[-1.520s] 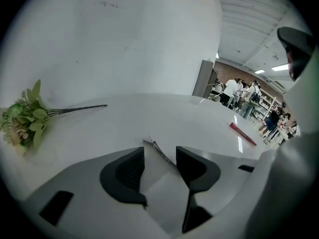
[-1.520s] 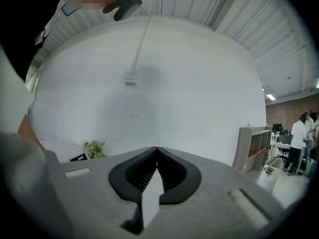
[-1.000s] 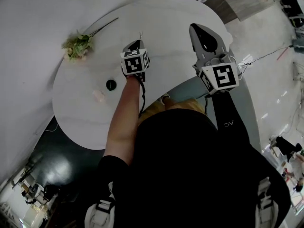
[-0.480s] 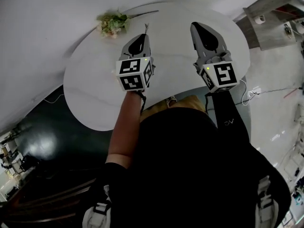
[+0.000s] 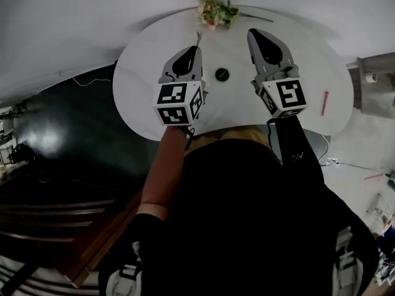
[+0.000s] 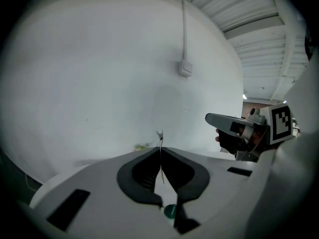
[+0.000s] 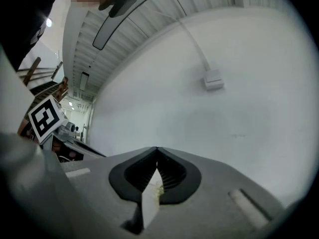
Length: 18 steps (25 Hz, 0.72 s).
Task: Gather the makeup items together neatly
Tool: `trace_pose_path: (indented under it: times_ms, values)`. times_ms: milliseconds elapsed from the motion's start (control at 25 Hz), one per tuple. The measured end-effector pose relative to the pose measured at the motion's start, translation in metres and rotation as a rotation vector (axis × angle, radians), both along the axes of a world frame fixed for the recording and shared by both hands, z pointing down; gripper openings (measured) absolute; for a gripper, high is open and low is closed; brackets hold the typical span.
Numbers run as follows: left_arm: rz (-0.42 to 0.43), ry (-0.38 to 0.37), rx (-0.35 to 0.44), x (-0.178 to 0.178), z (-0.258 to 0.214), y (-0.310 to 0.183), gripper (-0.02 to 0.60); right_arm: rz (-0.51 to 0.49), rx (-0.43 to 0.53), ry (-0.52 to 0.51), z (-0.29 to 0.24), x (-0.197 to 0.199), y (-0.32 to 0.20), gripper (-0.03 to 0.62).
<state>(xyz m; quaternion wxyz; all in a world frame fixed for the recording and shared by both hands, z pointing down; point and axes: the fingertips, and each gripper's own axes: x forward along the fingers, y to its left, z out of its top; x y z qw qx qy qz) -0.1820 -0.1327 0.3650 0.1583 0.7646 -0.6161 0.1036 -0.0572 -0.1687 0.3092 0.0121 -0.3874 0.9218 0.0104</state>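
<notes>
On white table [image 5: 141,86] by wall [image 5: 92,17]: flowers [image 5: 215,11], dark disc [image 5: 222,74], perhaps compact.

2 grippers [image 5: 195,47] [image 5: 255,34] — 1 each: disc [image 5: 222,74], stick [image 5: 324,102], bouquet [image 5: 216,11], wire [image 6: 160,146].

White oval tabletop [image 5: 142,85], three things on it.
A flower sprig [image 5: 214,12] lies at the far edge, a small dark round pot [image 5: 222,74] mid-table, a pink stick [image 5: 324,102] far right.
</notes>
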Motion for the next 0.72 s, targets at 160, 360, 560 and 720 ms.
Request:
trace_pose_path:
  times_ms: [160, 360, 560, 720]
  values:
    - [-0.069, -0.005, -0.014, -0.045, 0.003, 0.020, 0.014, -0.067, -0.017, 0.016, 0.007, -0.046, 0.013, 0.005]
    - [-0.085, 0.015, -0.024, -0.069, 0.015, 0.026, 0.014, -0.082, -0.041, 0.038, 0.020, -0.072, 0.022, 0.005]
    - [-0.130, 0.046, -0.139, -0.092, 0.075, 0.027, 0.014, -0.032, -0.042, 0.065, 0.022, -0.069, 0.024, 0.006]
    - [-0.175, 0.058, -0.255, -0.104, 0.134, 0.029, 0.014, 0.015, -0.050, 0.099, 0.028, -0.052, 0.026, 0.005]
